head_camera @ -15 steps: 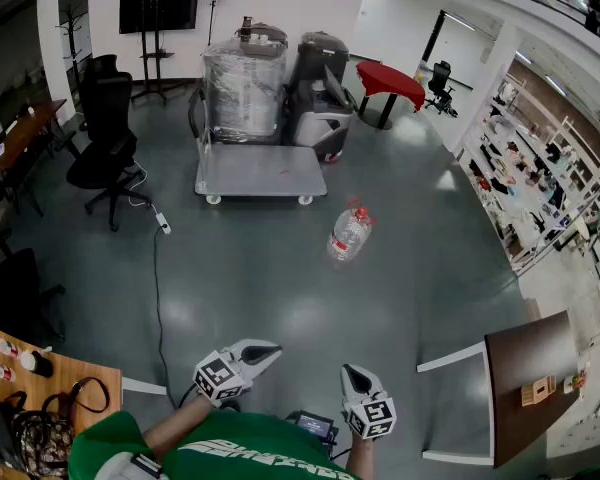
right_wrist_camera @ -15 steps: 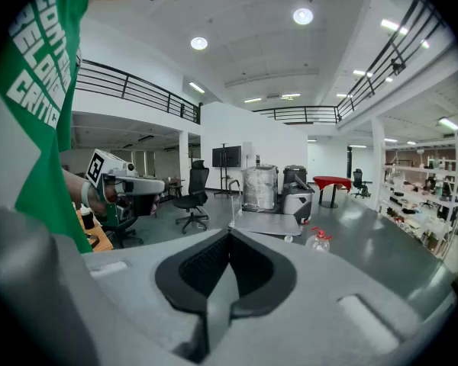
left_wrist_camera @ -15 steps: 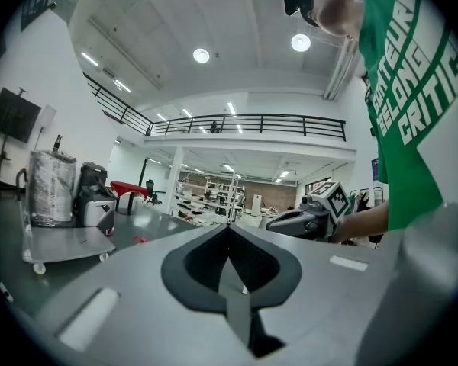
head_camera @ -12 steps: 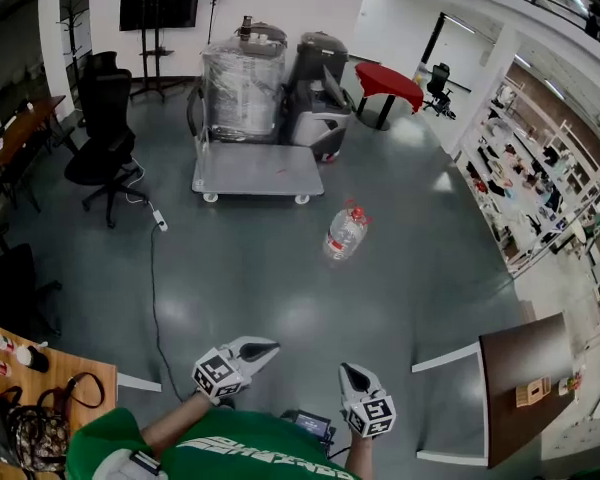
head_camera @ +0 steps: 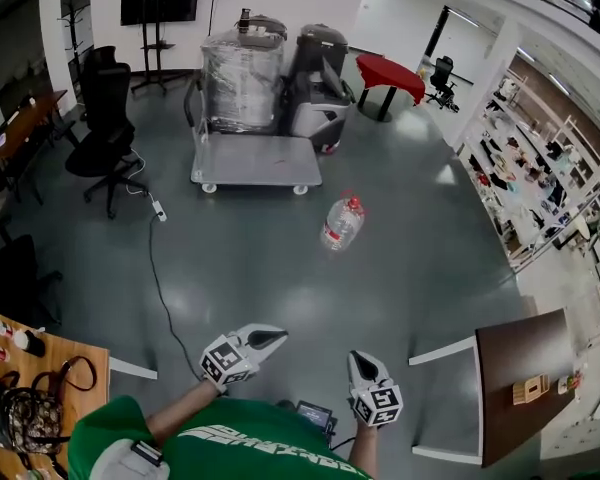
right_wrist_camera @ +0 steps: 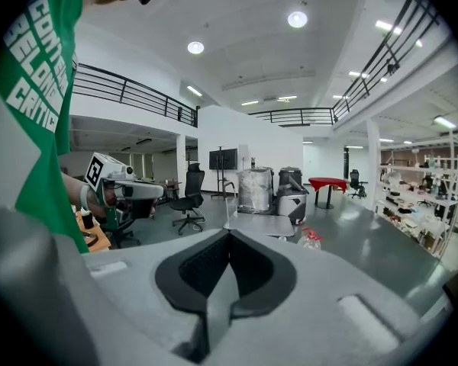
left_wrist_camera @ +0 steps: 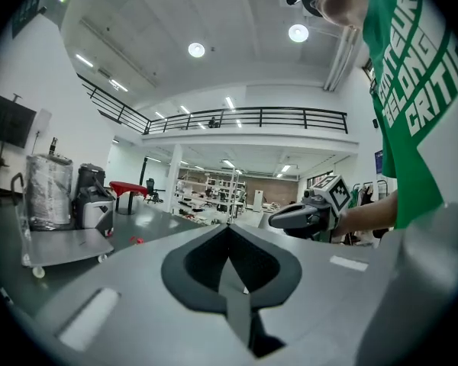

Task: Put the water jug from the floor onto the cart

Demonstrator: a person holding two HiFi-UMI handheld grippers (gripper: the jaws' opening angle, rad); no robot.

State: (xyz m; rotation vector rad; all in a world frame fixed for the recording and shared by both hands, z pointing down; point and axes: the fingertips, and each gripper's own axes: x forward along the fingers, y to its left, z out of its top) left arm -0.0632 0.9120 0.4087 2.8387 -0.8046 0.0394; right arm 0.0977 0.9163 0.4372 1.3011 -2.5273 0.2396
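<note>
While the jug (head_camera: 342,223) is out of reach: walk up first, then open both grippers beside it.
Jug: on the floor (head_camera: 280,268), near the cart's (head_camera: 255,160) near right corner, apart from it; clear rounded plastic, red cap, probably slippery.
Left gripper (head_camera: 278,337): jaws closed, empty.
Right gripper (head_camera: 357,360): jaws closed, empty.
Cart: flat grey deck on casters; near edge bare, wrapped load (head_camera: 242,88) at far edge.
Grip: probably one gripper each side.

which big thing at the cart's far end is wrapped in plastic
The left one in the head view, the tall film-wrapped silver drum; the dark grey machine beside it is bare.
</note>
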